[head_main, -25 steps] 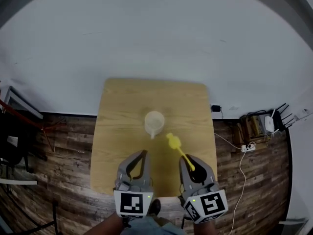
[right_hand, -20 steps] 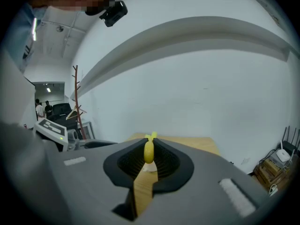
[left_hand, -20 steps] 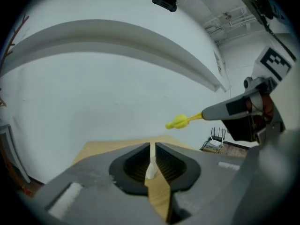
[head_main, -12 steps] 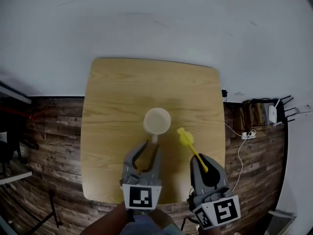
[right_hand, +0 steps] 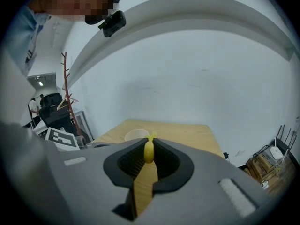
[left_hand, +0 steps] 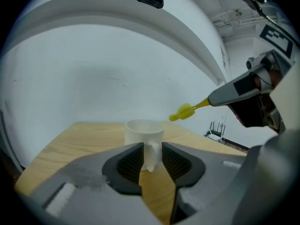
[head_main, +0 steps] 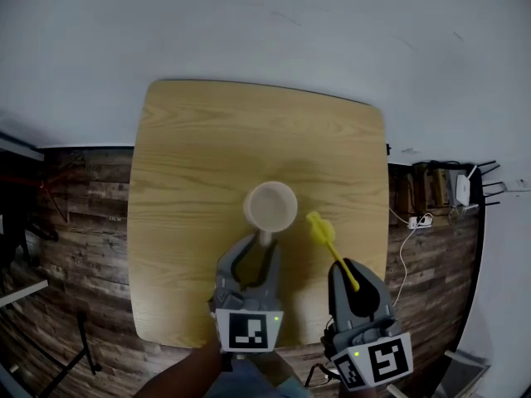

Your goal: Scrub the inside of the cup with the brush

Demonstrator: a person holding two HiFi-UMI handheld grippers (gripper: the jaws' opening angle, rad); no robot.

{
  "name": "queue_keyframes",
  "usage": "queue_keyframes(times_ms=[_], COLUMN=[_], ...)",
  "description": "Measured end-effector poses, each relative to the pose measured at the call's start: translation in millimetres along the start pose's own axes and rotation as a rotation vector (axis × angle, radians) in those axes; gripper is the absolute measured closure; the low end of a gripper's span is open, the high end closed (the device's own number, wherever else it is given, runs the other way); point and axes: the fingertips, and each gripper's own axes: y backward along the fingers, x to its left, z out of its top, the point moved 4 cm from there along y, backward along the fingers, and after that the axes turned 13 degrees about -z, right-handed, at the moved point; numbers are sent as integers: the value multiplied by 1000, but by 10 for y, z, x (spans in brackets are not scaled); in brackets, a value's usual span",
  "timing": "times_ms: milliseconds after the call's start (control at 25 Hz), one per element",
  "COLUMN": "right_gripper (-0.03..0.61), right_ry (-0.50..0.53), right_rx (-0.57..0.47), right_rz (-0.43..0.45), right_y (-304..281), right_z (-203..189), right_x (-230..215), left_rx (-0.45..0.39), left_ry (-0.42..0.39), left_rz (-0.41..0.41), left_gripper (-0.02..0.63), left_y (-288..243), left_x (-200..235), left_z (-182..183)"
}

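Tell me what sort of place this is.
Probably a plain office or lab room: a small wooden table against a bare white wall, a wood-plank floor, and a router off to one side.

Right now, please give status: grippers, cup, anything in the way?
Left gripper jaws have just been opening, handle of cup between them, unclamped. Right gripper shut on brush. Cup upright on table, nothing in the way.

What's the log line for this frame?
left gripper: jaws just opening, handle of cup between | right gripper: shut on brush | scrub: not started
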Motion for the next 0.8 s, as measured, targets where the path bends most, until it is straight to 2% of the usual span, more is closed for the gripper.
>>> queue_keyframes(times_ms=[200,440,600,800], right_gripper=[537,537,537,537], right_ry=[4,16,18,18], right_rx=[19,36,46,37], right_rz=[4,-1,-4,30], right_y=[-55,-19,33,24], right_z=[-45,-68,-76,2], right_x=[30,58,28,8], left_rx=[14,34,57,113], left_ry=[-6,-55,-122,-233], left_rz=[-7,38,43,-15], left_gripper=[483,491,517,534], left_y=[-83,-59,-13,51], left_x=[18,103,148,185], left_z=[-36,-80,-27,44])
